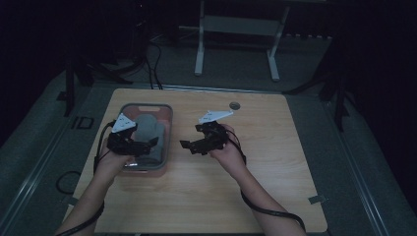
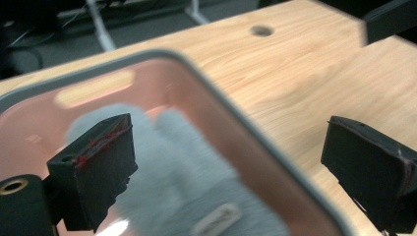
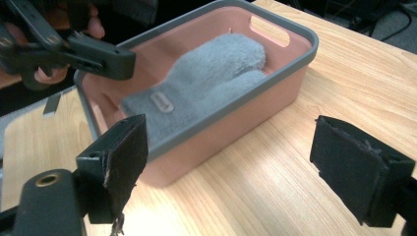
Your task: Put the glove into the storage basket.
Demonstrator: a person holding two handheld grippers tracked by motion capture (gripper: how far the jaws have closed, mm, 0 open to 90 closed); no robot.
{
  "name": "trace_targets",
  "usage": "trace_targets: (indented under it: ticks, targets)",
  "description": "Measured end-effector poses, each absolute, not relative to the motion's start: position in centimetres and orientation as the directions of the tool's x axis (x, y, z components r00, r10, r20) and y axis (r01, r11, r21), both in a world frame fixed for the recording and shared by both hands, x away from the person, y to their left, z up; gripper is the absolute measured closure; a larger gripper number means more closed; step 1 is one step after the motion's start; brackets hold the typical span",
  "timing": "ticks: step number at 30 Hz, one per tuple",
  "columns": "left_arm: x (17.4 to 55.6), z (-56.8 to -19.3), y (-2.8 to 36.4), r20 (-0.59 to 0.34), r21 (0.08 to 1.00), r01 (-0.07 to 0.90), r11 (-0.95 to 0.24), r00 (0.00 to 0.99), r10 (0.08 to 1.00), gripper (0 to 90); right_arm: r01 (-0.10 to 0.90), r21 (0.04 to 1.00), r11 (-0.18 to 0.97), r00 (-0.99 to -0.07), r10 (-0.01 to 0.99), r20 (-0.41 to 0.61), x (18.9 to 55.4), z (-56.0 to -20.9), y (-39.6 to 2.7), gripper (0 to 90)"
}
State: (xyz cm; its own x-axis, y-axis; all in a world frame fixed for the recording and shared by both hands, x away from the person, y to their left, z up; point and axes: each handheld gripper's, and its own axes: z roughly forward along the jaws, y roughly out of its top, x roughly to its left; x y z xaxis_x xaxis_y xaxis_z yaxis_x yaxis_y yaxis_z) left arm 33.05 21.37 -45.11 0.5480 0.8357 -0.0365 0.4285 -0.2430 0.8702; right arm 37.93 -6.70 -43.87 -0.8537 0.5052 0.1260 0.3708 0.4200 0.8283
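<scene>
Mitten (image 3: 206, 78) lies inside the basket (image 3: 295, 64); left tool (image 1: 132, 142) above it and right tool (image 1: 204, 142) beside it are both spread, so a grasp seems next.

Table (image 3: 275, 191): light wood-grain top, smooth. Bin (image 3: 236, 115): pink plastic, grey rim, slight gloss. Mitten (image 3: 206, 78) inside: grey fleecy cloth, matt.

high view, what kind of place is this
Probably a dim lab or recording room set up for handling trials: a bare wooden table with a cable hole, grey carpet, a white desk frame behind, and cabled hand-held claws.
</scene>
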Motion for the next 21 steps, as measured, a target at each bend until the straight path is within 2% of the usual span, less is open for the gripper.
trace_targets:
  ticks: [14, 21]
  targets:
    - [30.3, -45.7, 16.0, -0.046, 0.896, 0.349, -0.274, 0.686, 0.726, 6.5, 0.304, 0.842, 0.445, -0.89, 0.448, 0.085, 35.9, -44.7, -10.5, 14.2]
    - [29.0, -47.5, 12.7, -0.071, 0.897, 0.335, -0.287, 0.753, 0.655, 6.5, 0.285, 0.842, 0.458, -0.903, 0.424, 0.075, 34.3, -46.4, -14.0, 14.3]
